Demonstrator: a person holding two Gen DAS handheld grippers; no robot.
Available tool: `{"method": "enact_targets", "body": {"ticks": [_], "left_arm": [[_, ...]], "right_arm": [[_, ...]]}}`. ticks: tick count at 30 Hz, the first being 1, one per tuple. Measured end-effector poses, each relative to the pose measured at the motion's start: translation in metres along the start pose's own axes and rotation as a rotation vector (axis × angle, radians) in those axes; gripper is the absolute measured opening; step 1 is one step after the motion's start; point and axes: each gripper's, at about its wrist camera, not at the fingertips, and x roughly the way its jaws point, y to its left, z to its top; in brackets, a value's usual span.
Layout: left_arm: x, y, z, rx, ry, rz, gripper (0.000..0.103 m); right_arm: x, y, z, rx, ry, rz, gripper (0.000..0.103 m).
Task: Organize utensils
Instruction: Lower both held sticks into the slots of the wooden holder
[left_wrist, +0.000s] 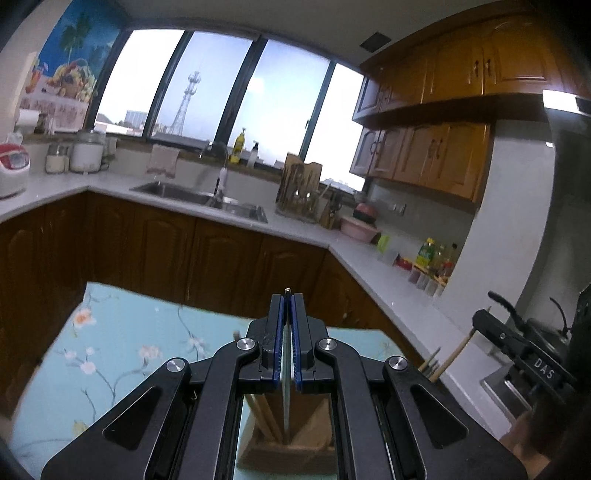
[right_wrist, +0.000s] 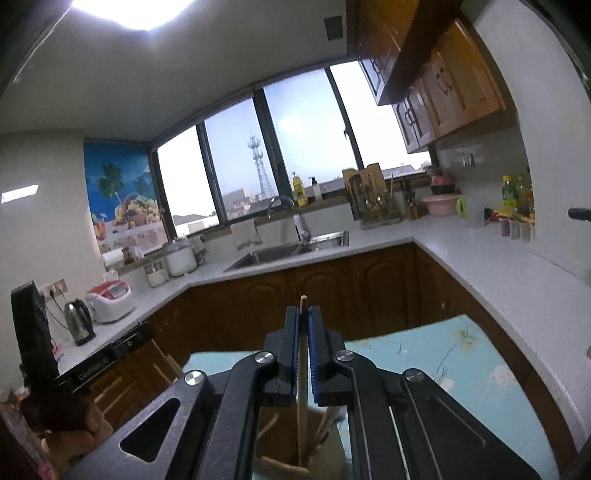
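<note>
Insertion step judged in hand: left gripper (left_wrist: 287, 295) with jaws pinched on a thin metal utensil (left_wrist: 286, 402), right gripper (right_wrist: 304, 312) with jaws pinched on a wooden chopstick (right_wrist: 303, 391), both utensils upright with lower ends inside the wooden holder (right_wrist: 325, 454) on the floral-clothed table (left_wrist: 122, 332). Next, judged: lower until seated, spread jaws, withdraw straight up without dragging neighbouring sticks.
</note>
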Motion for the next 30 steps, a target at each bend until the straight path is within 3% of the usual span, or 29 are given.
{"method": "enact_targets", "body": {"ticks": [13,25,30], "left_arm": [[0.005,0.010,-0.038,-0.019,0.091,0.019,0.004],[0.006,0.006,-0.034,0.010,0.114,0.024,0.005],[0.007,0.005,-0.033,0.013,0.130,0.021,0.007]], "right_arm": [[0.019,-0.022,-0.040,0.080,0.105,-0.025,0.005],[0.021,-0.024,-0.043,0.084,0.134,-0.038,0.006],[0.025,-0.026,-0.044,0.110,0.152,-0.022,0.011]]}}
